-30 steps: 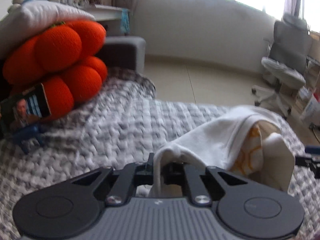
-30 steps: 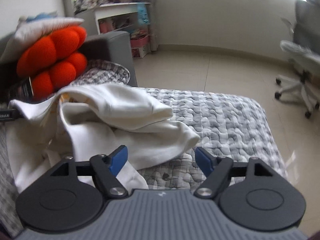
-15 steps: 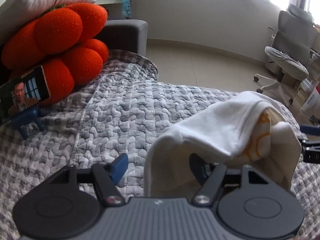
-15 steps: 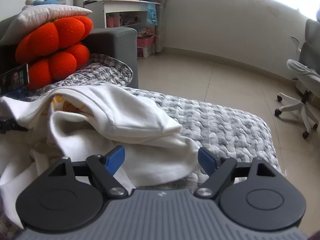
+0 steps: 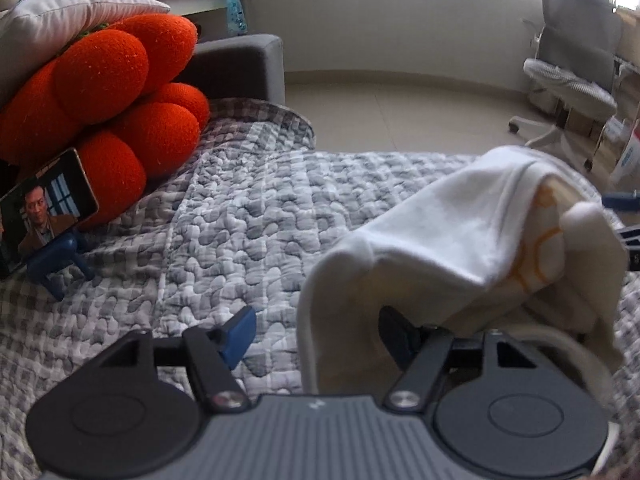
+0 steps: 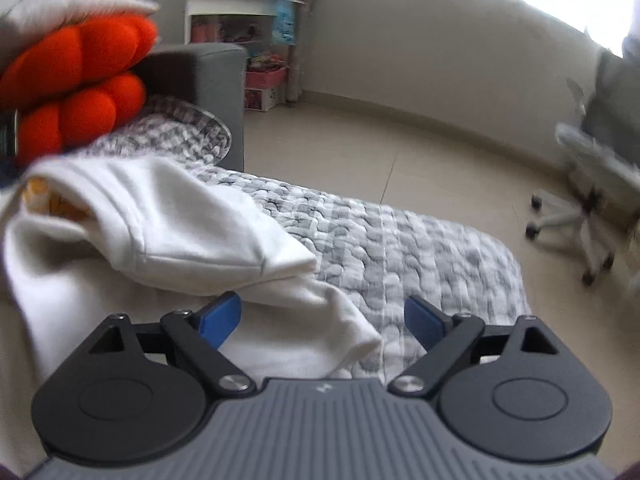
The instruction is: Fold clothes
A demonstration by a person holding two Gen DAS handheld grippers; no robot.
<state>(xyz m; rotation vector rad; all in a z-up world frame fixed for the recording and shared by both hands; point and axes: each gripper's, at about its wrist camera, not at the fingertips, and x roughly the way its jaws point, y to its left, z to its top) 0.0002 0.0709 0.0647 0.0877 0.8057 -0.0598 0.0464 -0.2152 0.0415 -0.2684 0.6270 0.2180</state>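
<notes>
A crumpled white garment (image 5: 440, 232) with a yellow print inside (image 5: 536, 256) lies bunched on the grey quilted cover (image 5: 240, 216). In the left wrist view my left gripper (image 5: 316, 334) is open. Its left blue pad (image 5: 238, 334) is bare, while a fold of the garment drapes over the right finger. In the right wrist view the same garment (image 6: 172, 220) lies to the left and ahead. My right gripper (image 6: 323, 318) stands open, and a folded end of the cloth (image 6: 340, 332) lies below the gap between its blue pads.
An orange plush cushion (image 5: 120, 92) and a phone on a blue stand (image 5: 44, 212) sit at the left by a grey sofa arm (image 5: 236, 64). An office chair (image 6: 592, 184) stands on the tiled floor beyond the quilt's far edge. A white shelf (image 6: 240, 12) stands behind.
My left gripper, shut on the garment a second ago, has opened and let the cloth go. The right gripper stayed open and its view has shifted with some blur.
</notes>
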